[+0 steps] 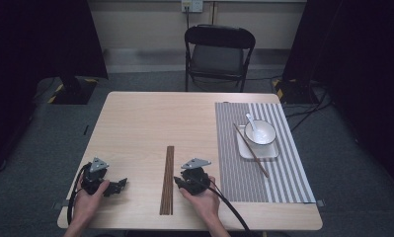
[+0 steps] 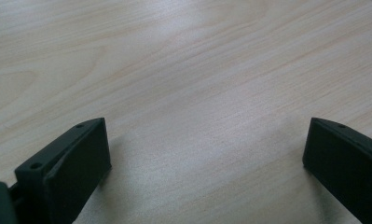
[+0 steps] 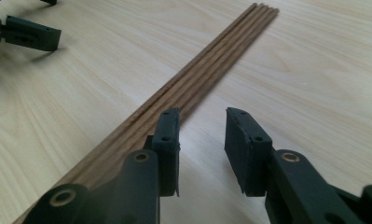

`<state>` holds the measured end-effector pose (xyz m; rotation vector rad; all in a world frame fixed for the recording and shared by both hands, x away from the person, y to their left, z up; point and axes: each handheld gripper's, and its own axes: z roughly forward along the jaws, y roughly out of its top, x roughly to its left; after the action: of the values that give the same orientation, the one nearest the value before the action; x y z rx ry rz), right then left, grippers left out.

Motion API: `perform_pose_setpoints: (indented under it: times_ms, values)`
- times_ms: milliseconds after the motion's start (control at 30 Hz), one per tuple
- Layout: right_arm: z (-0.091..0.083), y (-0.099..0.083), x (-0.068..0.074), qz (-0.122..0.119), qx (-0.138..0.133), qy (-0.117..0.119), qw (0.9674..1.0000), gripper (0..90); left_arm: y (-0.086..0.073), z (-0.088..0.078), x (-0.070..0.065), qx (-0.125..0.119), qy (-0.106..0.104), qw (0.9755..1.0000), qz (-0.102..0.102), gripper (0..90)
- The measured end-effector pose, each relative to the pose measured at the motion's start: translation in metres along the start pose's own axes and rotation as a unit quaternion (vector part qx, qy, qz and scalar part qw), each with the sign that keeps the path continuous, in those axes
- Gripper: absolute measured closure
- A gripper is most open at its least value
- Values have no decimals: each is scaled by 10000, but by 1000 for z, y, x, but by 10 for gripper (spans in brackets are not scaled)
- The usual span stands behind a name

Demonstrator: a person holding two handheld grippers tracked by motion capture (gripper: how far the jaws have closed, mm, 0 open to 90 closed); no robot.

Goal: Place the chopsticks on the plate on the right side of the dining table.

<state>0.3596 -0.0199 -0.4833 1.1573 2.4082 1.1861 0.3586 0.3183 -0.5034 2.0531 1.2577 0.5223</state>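
While a person's two hands rest near the front edge of a pale wooden table (image 1: 135,128), the right gripper (image 3: 201,140) sits low just beside a row of dark wooden chopsticks (image 3: 207,70), its jaws parted with nothing between them; one jaw stands at the edge of the row, the other over bare wood. The chopsticks lie side by side, touching, in a neat strip running away from the person near the middle of the table, seen in the high view at (image 1: 168,178). To the left, well apart from the strip, the left gripper (image 1: 116,186) lies close to the tabletop with its jaws spread wide over empty wood, as the left gripper view shows. On the right side of the table a striped placemat (image 1: 244,173) carries a square white plate (image 1: 246,150), a white bowl (image 1: 260,132) with a white spoon (image 1: 251,122) in it, and a single chopstick (image 1: 256,159) lying slantwise across the plate's edge. A black folding chair (image 1: 219,57) stands beyond the far edge.
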Motion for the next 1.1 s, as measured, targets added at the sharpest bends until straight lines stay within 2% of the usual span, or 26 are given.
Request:
perform_pose_setpoints:
  times_ms: [333,467,633,800,1100]
  values:
    - [11,0,9,-76,44,102,9999,641,0,0,0,-10,0,10000,-2,1]
    - [14,-1,12,-167,112,29,9998,641,-1,-1,0,1,7,10000,19,1]
    - [14,-2,12,-162,118,-26,9998,645,-1,-1,0,-10,-3,10000,11,1]
    - [13,-4,8,-150,144,-73,9998,652,-1,-1,0,9,2,10000,29,1]
    - [12,-2,-6,-167,169,-373,9990,750,-1,-1,0,8,2,10000,27,1]
